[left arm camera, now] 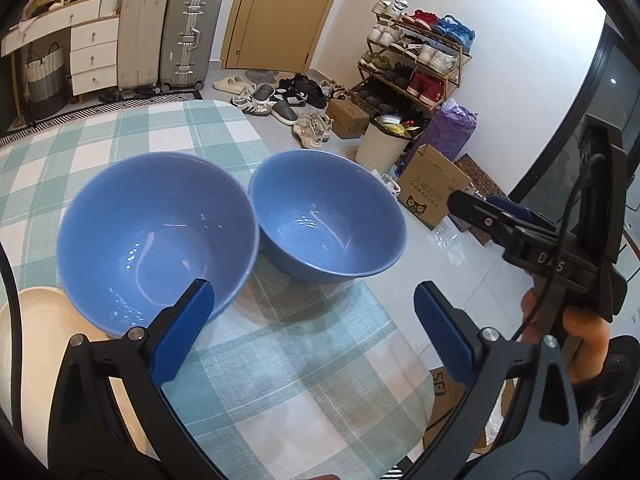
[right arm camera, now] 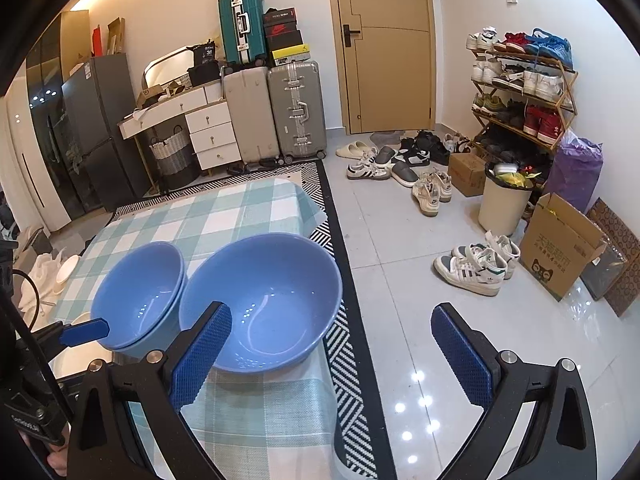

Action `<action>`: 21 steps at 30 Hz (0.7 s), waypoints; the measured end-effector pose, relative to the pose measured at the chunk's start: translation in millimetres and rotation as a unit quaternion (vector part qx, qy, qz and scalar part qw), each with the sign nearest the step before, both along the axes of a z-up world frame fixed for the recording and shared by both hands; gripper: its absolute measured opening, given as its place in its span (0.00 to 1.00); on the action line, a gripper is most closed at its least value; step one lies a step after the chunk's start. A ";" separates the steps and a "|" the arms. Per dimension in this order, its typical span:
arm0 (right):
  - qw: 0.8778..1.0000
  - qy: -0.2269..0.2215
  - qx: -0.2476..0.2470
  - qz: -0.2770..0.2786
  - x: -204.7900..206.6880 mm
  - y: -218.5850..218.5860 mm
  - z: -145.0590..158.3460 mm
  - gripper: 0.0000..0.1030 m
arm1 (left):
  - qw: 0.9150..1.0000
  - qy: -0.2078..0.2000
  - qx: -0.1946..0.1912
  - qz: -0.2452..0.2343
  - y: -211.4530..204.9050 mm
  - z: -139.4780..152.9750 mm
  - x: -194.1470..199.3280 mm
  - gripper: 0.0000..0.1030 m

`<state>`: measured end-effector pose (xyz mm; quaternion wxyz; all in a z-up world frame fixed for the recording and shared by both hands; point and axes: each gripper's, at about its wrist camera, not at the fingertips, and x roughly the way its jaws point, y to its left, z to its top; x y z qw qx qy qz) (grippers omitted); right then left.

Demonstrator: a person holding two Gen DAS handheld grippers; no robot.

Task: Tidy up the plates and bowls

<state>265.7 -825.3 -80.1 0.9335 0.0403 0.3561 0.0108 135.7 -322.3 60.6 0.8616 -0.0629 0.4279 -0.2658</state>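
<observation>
Two blue bowls stand side by side on the checked tablecloth (left arm camera: 280,380). The left bowl (left arm camera: 156,240) shows in the right wrist view as a stack of two (right arm camera: 140,296). The single right bowl (left arm camera: 328,216) (right arm camera: 260,296) sits near the table's right edge. My left gripper (left arm camera: 316,332) is open just short of the bowls, its left finger (left arm camera: 188,328) in front of the stack's near rim. My right gripper (right arm camera: 332,356) is open and empty, its left finger (right arm camera: 204,356) before the single bowl's rim. A cream plate (left arm camera: 36,320) lies beside the stack, partly hidden.
White plates (right arm camera: 68,268) lie at the table's left side. Off the table's right edge is tiled floor with loose shoes (right arm camera: 472,268), a bin (right arm camera: 504,208), a cardboard box (right arm camera: 560,248) and a shoe rack (right arm camera: 524,92). Suitcases (right arm camera: 296,112) stand by the door.
</observation>
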 end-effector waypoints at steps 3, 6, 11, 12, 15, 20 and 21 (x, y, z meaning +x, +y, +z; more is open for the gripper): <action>1.000 0.004 0.001 -0.001 2.8 -4.3 -3.4 0.99 | 1.000 0.002 0.001 -0.008 -12.0 -1.4 1.1 0.96; 1.000 0.007 0.001 -0.004 7.0 -6.0 -7.3 0.99 | 1.000 0.004 0.009 -0.006 -24.9 -5.7 3.5 0.96; 1.000 0.019 0.008 -0.007 16.6 -15.1 -15.0 0.99 | 1.000 0.020 0.007 0.001 -38.1 -16.1 14.5 0.92; 1.000 0.021 0.007 -0.008 18.0 -16.2 -16.7 0.99 | 1.000 0.021 0.006 0.003 -39.4 -17.8 17.0 0.92; 1.000 0.026 0.013 -0.009 23.5 -21.8 -20.6 0.99 | 1.000 0.028 0.005 0.010 -42.6 -23.0 24.8 0.91; 0.999 0.034 0.015 -0.012 35.2 -27.8 -26.1 0.99 | 0.999 0.030 0.013 0.016 -47.4 -31.8 36.9 0.87; 0.999 0.036 0.015 -0.013 38.1 -28.8 -27.4 0.99 | 0.999 0.032 0.015 0.016 -48.3 -33.9 39.0 0.86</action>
